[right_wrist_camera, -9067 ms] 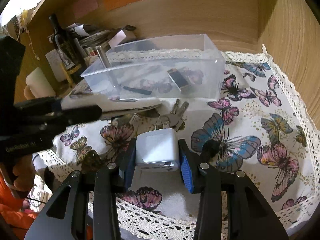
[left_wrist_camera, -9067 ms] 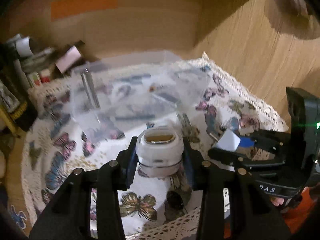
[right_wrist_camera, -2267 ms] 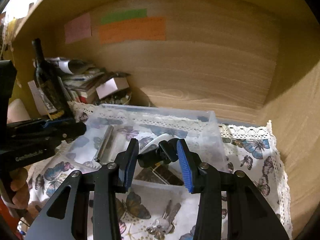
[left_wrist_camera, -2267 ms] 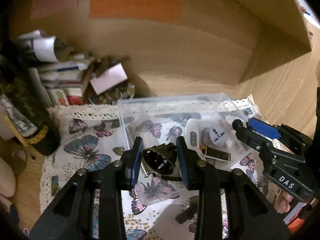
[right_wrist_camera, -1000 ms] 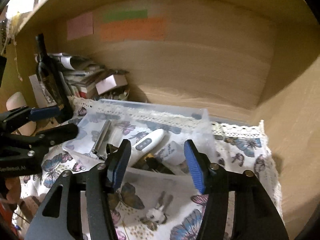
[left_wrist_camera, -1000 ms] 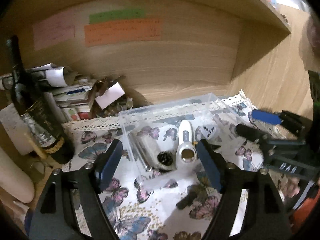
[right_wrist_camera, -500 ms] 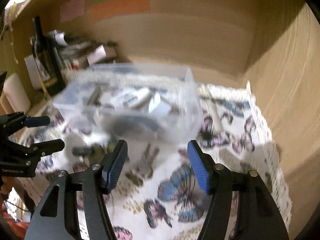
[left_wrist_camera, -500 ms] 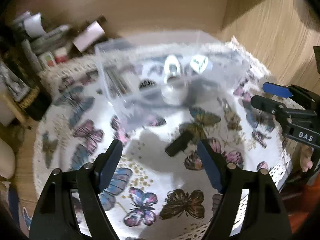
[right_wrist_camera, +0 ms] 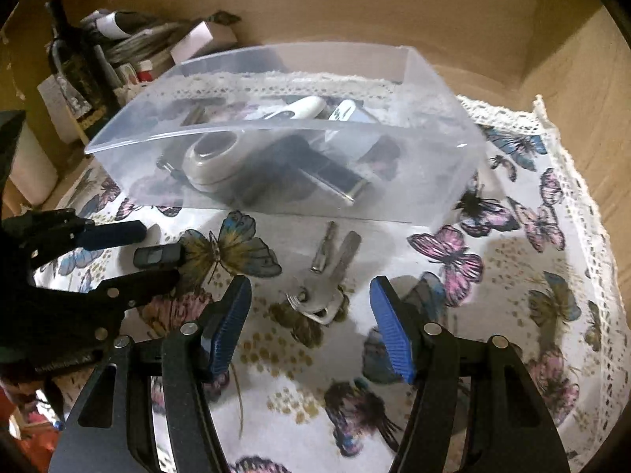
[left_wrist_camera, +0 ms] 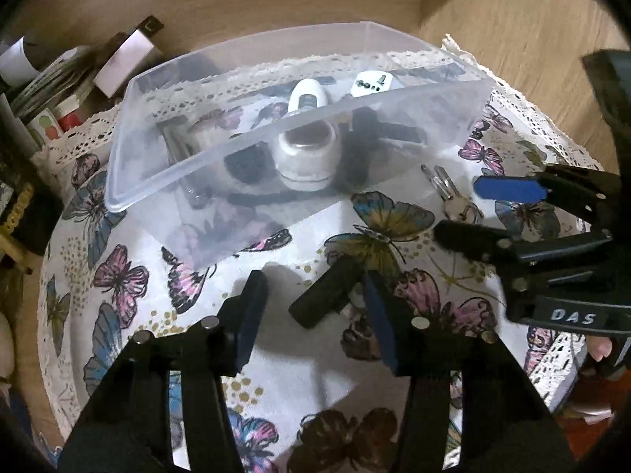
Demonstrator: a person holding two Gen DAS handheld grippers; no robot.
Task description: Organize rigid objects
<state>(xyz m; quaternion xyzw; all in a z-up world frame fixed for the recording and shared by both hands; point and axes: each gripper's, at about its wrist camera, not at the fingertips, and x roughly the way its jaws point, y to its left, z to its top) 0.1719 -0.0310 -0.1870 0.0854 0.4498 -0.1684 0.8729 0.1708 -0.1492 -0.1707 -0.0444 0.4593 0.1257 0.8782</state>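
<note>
Left tongs (left_wrist_camera: 311, 299) closing around black stick (left_wrist_camera: 327, 295); right tongs (right_wrist_camera: 311, 315) apart; clear bin (left_wrist_camera: 165, 181) full.

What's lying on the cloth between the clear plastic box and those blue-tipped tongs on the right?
A bunch of keys lies there on the butterfly cloth, just in front of the box and ahead of the right tongs. The right wrist view shows it best.

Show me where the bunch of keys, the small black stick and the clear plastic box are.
bunch of keys (right_wrist_camera: 321, 295), right wrist view, key heads.
small black stick (left_wrist_camera: 325, 291), left wrist view, body middle.
clear plastic box (right_wrist_camera: 276, 126), right wrist view, near rim.
</note>
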